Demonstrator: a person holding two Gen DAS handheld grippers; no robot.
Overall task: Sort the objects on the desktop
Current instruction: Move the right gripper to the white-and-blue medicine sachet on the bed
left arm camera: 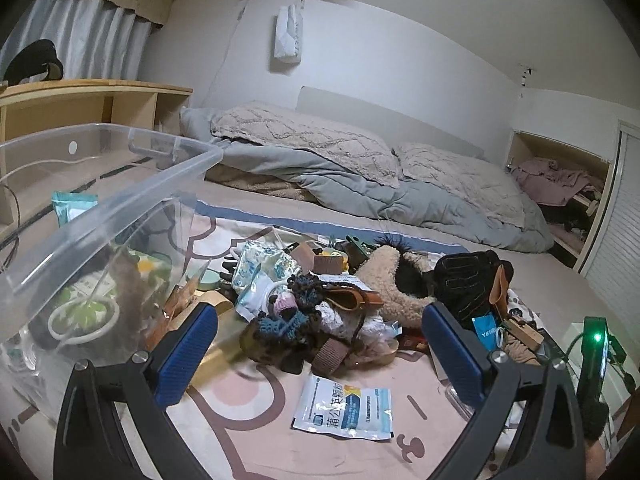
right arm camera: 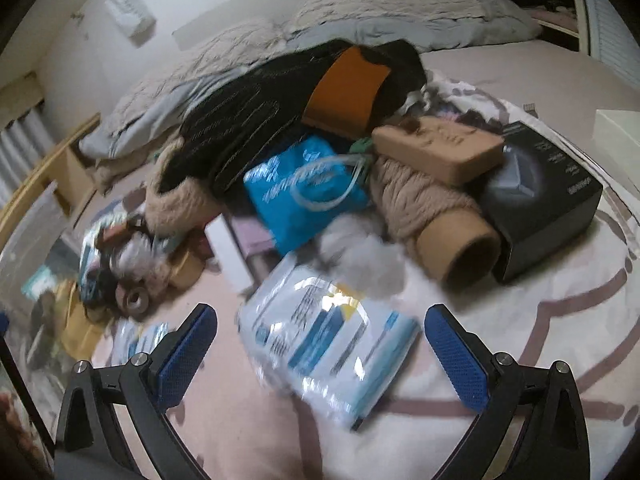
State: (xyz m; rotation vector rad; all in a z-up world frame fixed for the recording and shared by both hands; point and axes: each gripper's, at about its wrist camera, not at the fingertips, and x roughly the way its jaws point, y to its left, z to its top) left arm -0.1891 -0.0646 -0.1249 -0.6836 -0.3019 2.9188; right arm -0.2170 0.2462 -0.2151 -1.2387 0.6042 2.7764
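Clutter pile [left arm camera: 320,300] lies ahead; left gripper [left arm camera: 320,344] and right gripper [right arm camera: 320,344] hover spread, empty.

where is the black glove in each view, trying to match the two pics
Left wrist view: the black glove lies right of centre, at the far right end of the pile, above the right finger.
Right wrist view: the black glove sits upper centre-left, on top of the heap.
Shared landmark: the blue packet right beside the glove in both.

Dim, fisheye-warped; right wrist view motion-blurred
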